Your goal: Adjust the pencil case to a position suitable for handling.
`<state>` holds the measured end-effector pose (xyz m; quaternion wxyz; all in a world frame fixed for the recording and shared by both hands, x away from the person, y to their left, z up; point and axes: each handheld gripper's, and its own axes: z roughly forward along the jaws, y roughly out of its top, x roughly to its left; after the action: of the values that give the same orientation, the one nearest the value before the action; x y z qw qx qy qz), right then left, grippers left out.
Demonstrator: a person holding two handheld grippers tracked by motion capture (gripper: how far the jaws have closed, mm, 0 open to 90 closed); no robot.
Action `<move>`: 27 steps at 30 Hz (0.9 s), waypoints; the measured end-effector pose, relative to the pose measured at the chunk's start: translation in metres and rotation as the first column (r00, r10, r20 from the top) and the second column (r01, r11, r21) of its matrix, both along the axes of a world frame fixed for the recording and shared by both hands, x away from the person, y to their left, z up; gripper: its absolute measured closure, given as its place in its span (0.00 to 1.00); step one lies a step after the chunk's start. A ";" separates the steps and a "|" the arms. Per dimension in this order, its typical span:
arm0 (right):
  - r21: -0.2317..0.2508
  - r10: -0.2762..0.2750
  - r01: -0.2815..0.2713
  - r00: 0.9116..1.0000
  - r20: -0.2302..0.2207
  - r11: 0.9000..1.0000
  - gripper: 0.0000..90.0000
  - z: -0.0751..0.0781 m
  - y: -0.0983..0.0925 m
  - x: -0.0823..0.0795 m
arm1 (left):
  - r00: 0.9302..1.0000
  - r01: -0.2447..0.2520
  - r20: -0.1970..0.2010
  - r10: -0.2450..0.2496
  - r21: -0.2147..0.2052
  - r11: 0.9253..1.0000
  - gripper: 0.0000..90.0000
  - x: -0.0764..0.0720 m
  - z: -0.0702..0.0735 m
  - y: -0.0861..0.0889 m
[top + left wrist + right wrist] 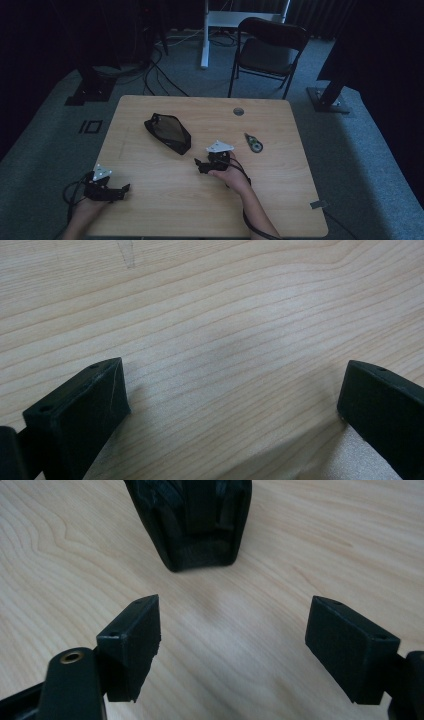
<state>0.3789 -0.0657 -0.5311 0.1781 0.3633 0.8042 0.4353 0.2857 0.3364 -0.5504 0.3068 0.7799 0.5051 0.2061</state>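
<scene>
left gripper [232, 400] jaws wide | right gripper [232, 640] wide | black mesh pouch [168, 132], probably empty

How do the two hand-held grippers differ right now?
The right gripper sits mid-table, pointing at the black pouch; the left gripper sits near the table's front left corner, facing bare wood. Both have their jaws wide open with nothing between them.

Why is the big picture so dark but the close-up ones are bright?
High view: dim all over, the room behind nearly black, so the black pouch shows little detail. Left gripper view: the table is bright, wood grain sharp, with a soft shadow between the open jaws. Right gripper view: bright too, a pale glare patch on the wood.
</scene>
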 end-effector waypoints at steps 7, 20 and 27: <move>0.010 0.016 -0.016 1.000 0.010 1.000 0.25 0.006 0.012 0.006 | 1.000 0.001 0.001 -0.001 -0.001 1.000 0.00 0.000 0.000 0.000; 0.029 0.043 -0.045 0.997 0.057 0.999 0.28 0.018 0.035 0.020 | 1.000 0.004 0.002 -0.004 -0.001 1.000 0.00 0.000 0.000 0.000; 0.031 0.068 -0.071 0.995 0.079 0.997 0.49 0.018 0.046 0.028 | 1.000 0.004 0.001 -0.004 -0.001 1.000 0.00 0.000 0.000 0.000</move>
<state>0.4068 -0.0201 -0.5133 0.1879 0.3207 0.8014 0.4685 0.2856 0.3361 -0.5505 0.3077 0.7806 0.5035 0.2059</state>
